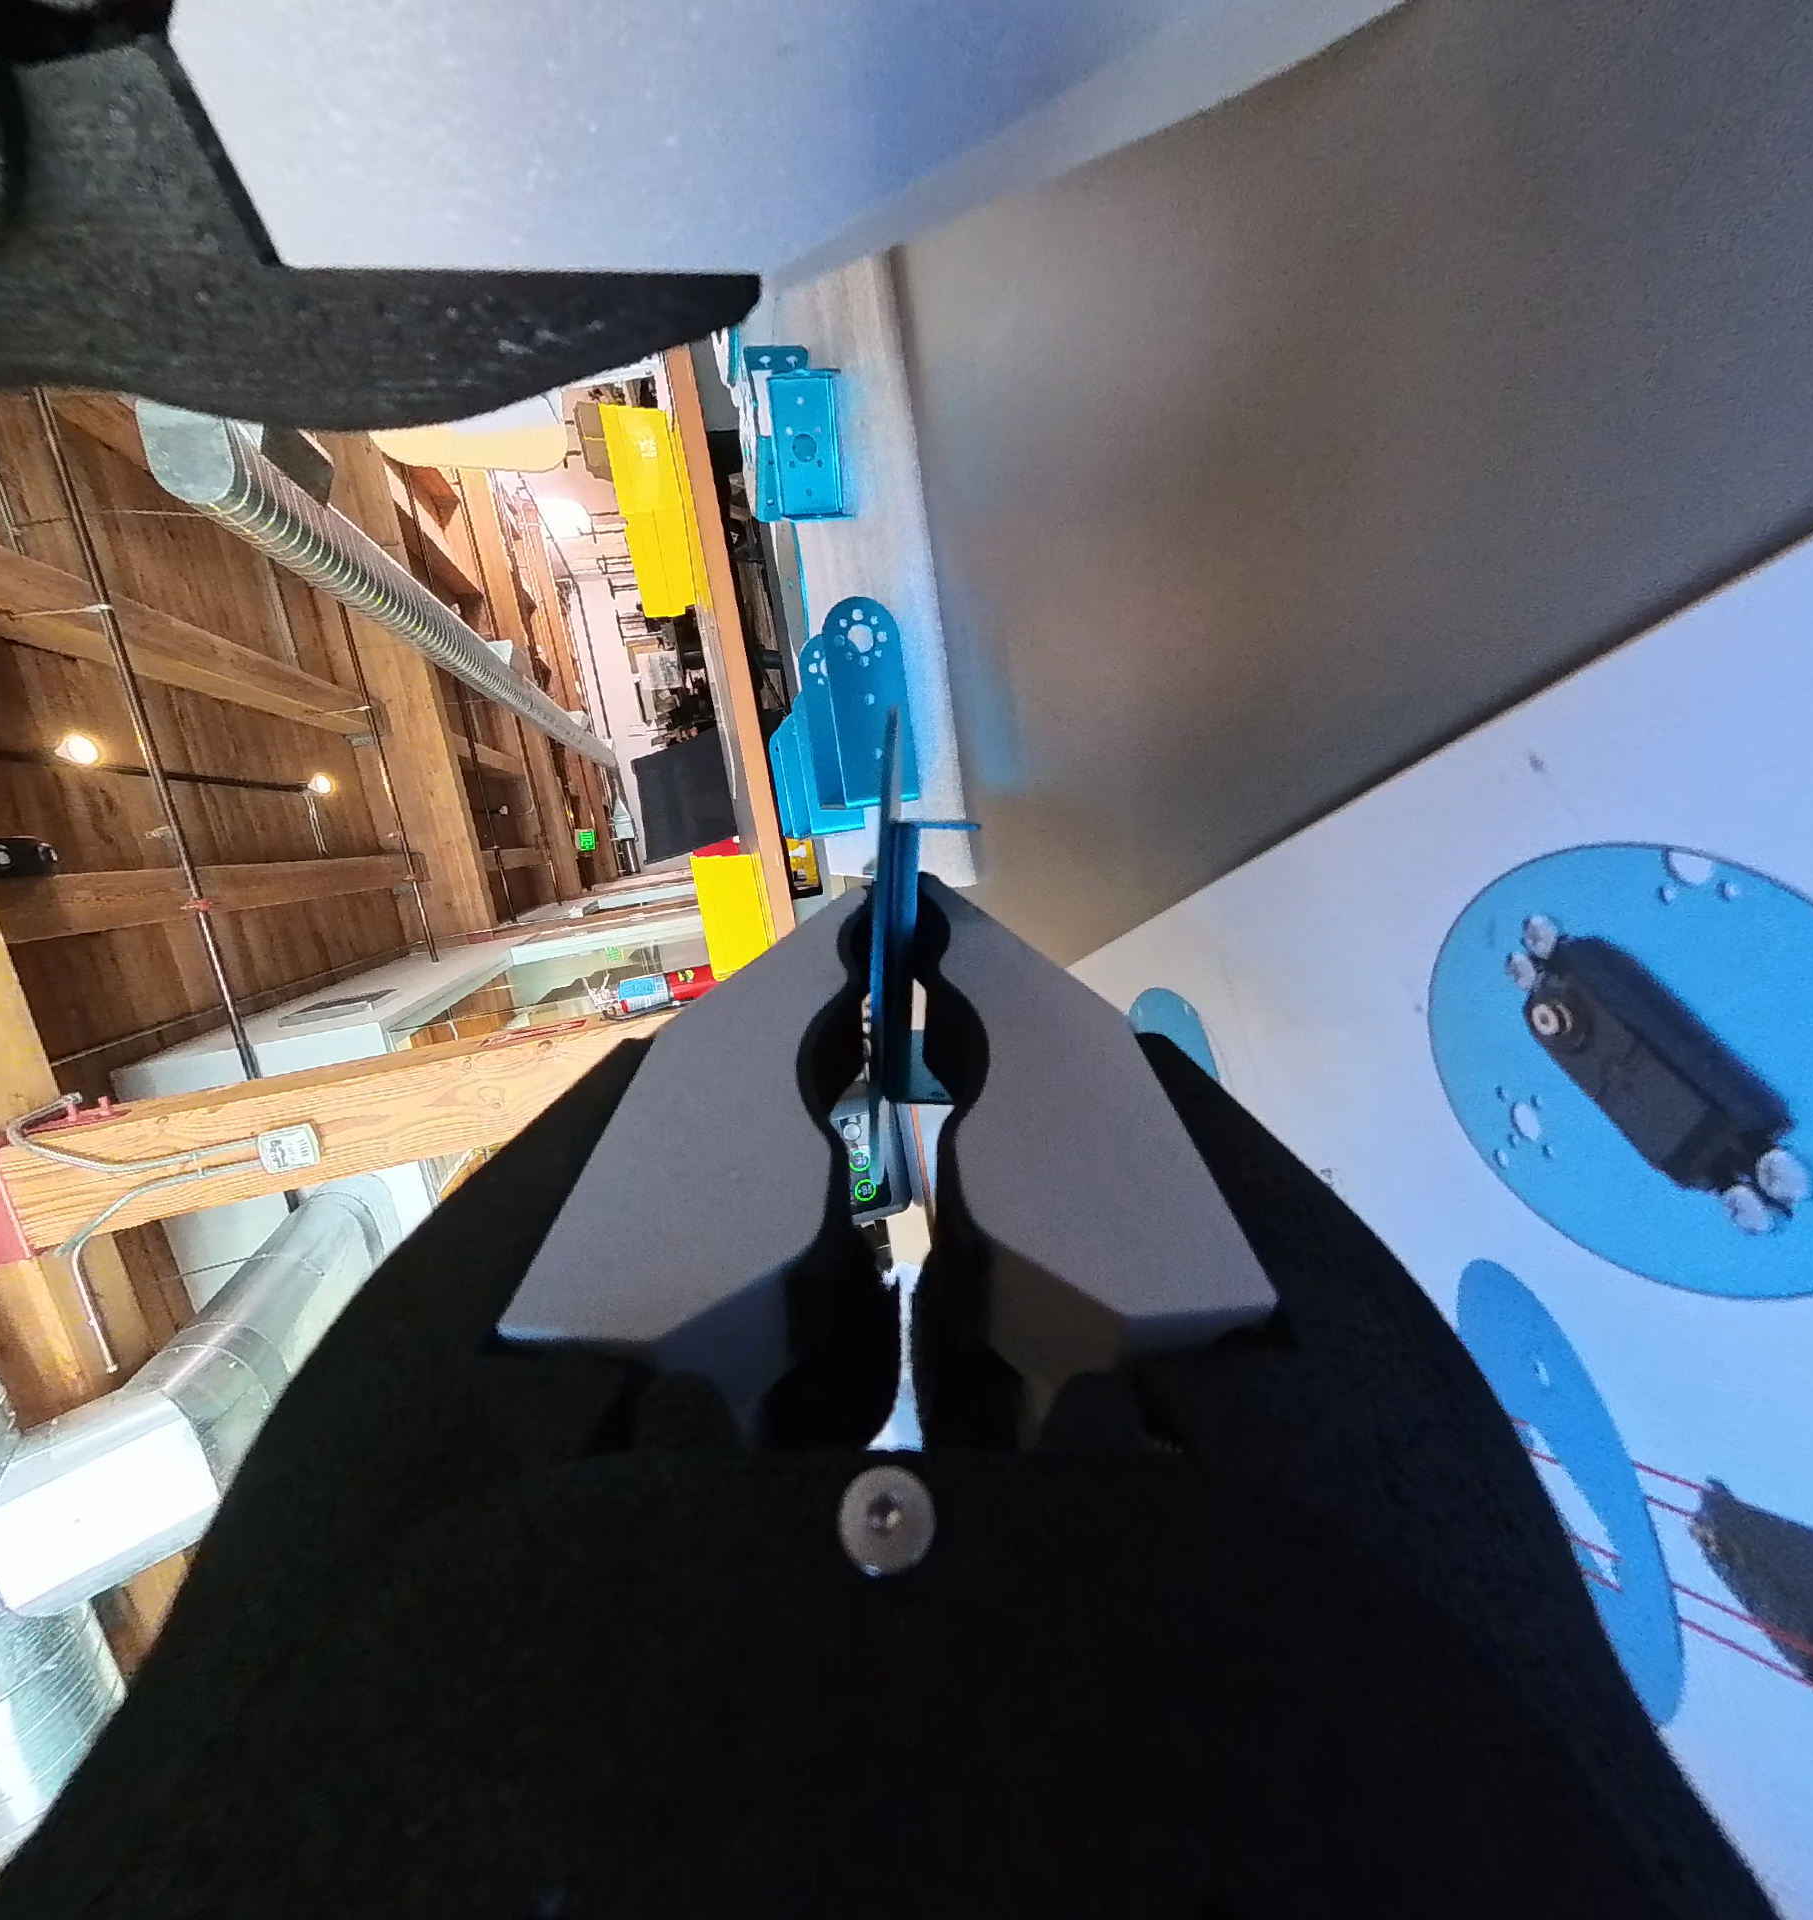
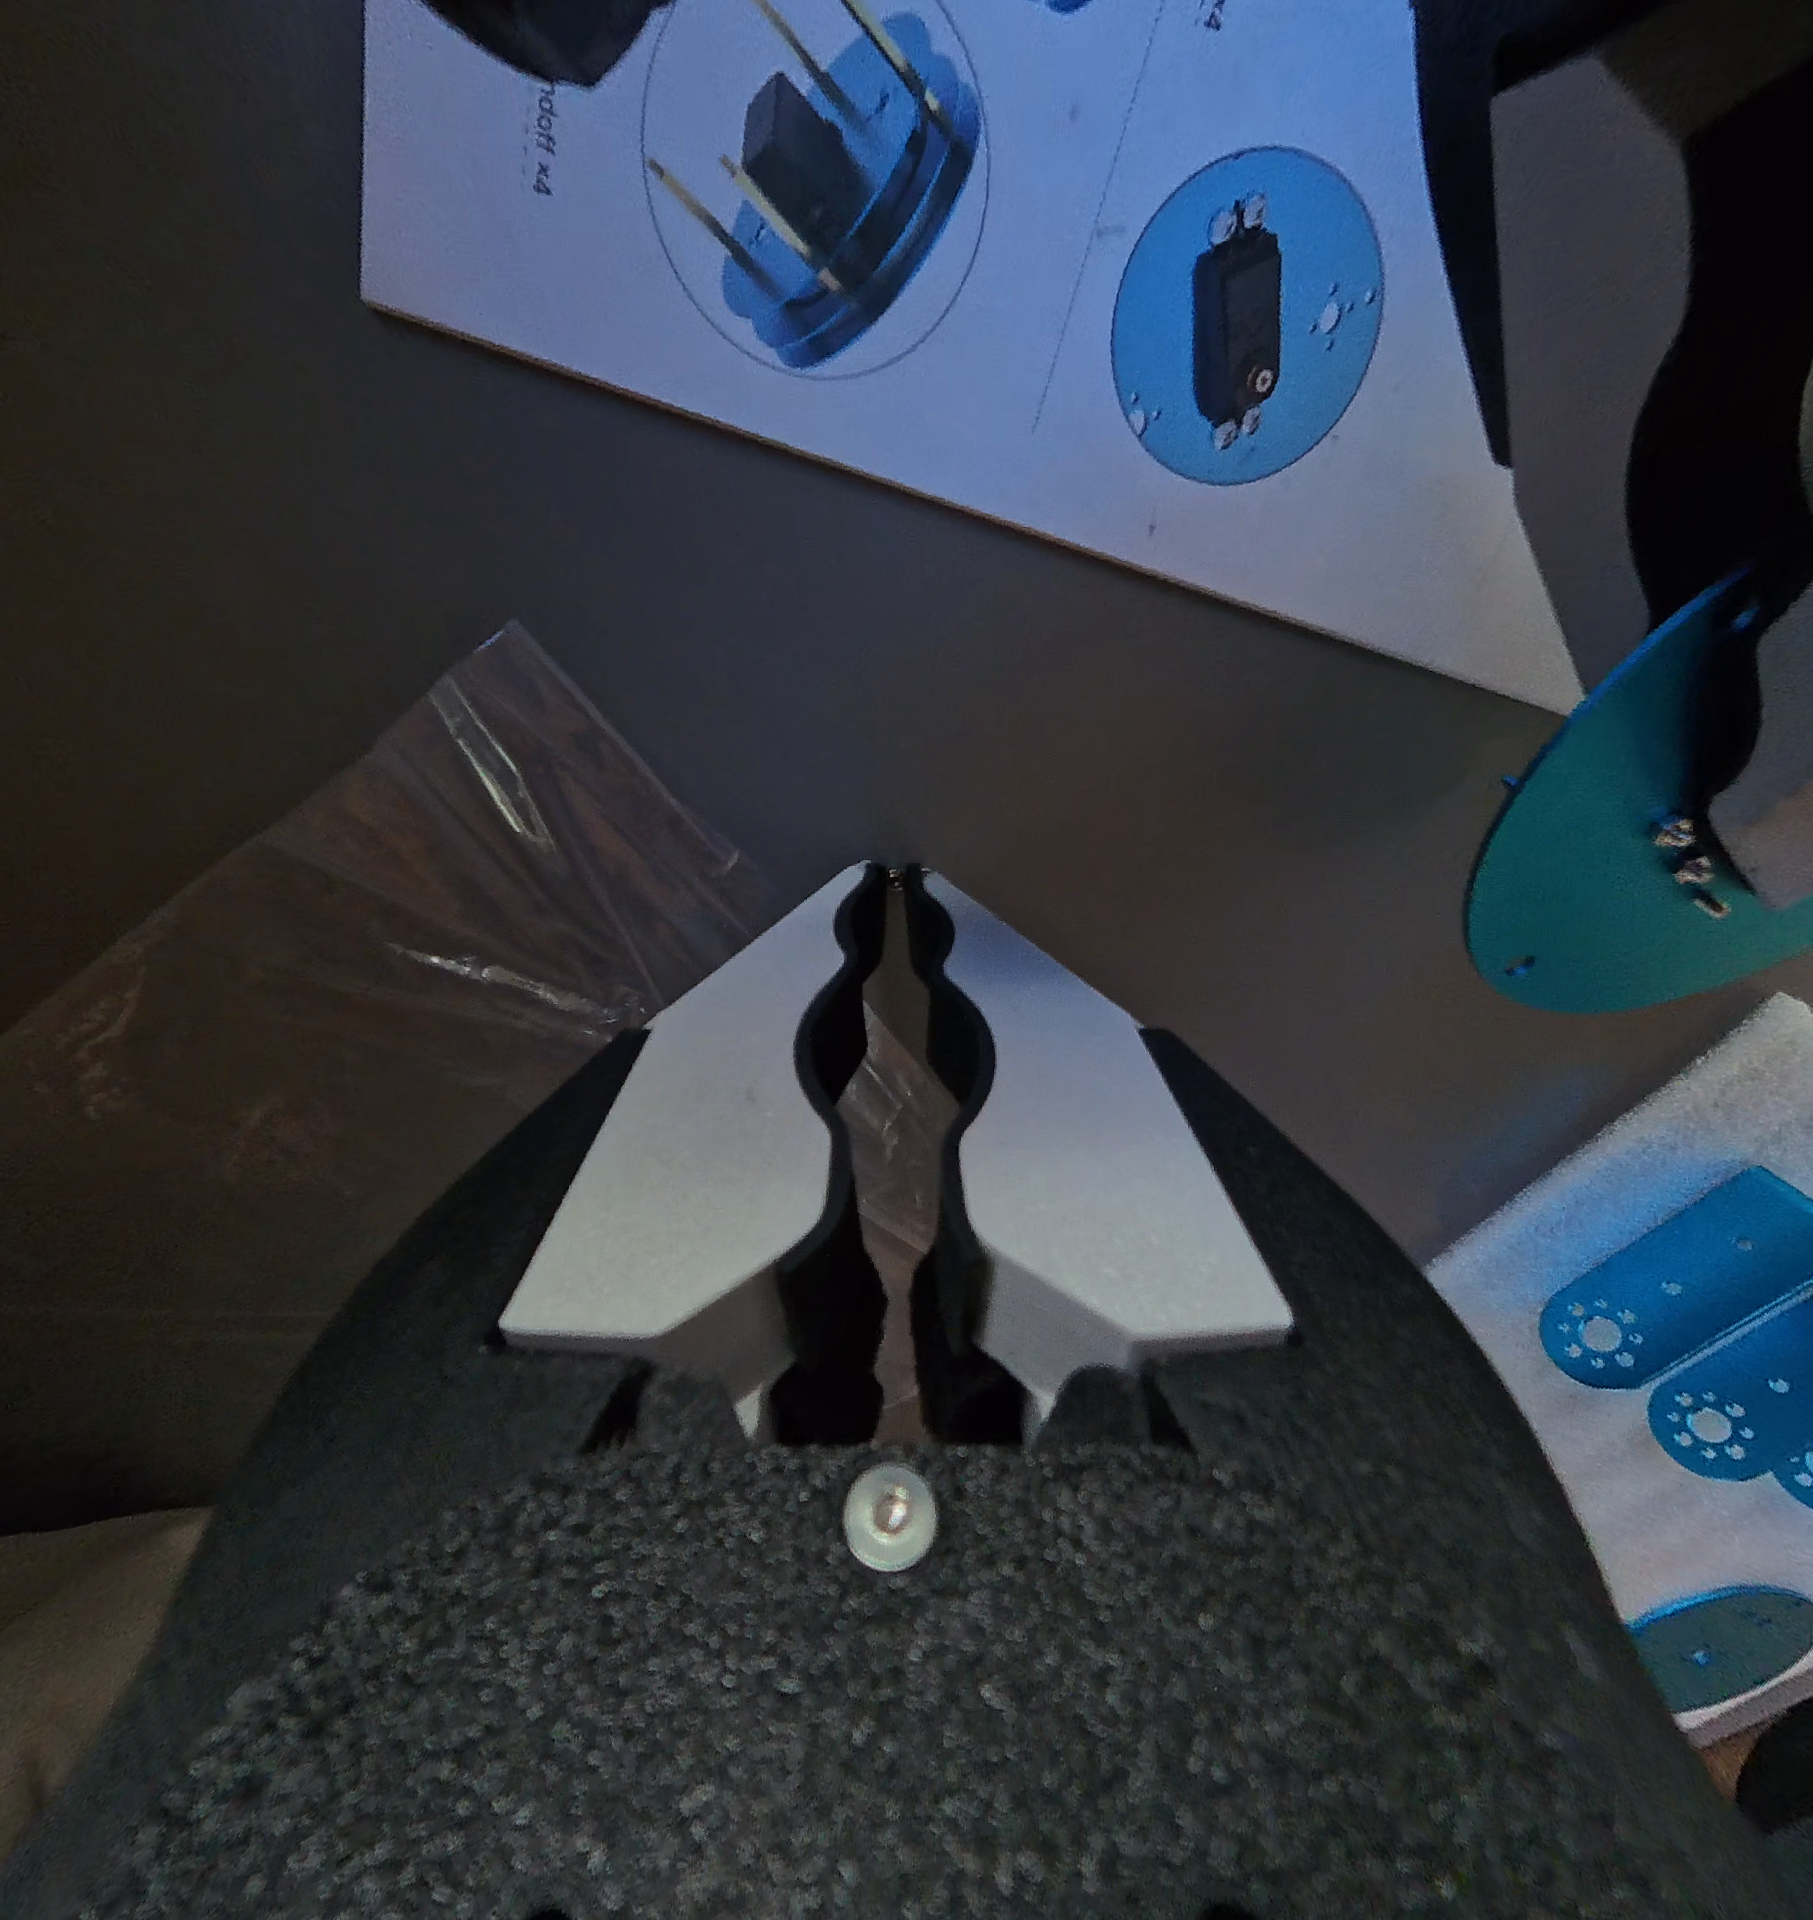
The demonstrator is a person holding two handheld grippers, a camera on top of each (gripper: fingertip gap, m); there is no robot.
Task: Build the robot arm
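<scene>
My left gripper (image 1: 897, 896) is shut on a blue round metal plate (image 1: 889, 810), which I see edge-on between the fingertips. In the right wrist view this plate (image 2: 1608, 883) hangs at the upper right, with small screws (image 2: 1691, 868) on its face, above the dark table (image 2: 673, 623). My right gripper (image 2: 897, 879) is shut, with a tiny metal screw (image 2: 897, 875) pinched at its very tips. It sits low over the table, left of the plate. Part of the right gripper (image 1: 362, 312) shows at the top left of the left wrist view.
A printed instruction sheet (image 2: 881, 208) lies on the table; it also shows in the left wrist view (image 1: 1608, 1039). A clear plastic bag (image 2: 414, 883) lies to the left. A white foam pad (image 2: 1608, 1507) holds blue brackets (image 2: 1702, 1320) and another blue disc (image 2: 1733, 1652). The brackets (image 1: 850, 717) also stand ahead of the left gripper.
</scene>
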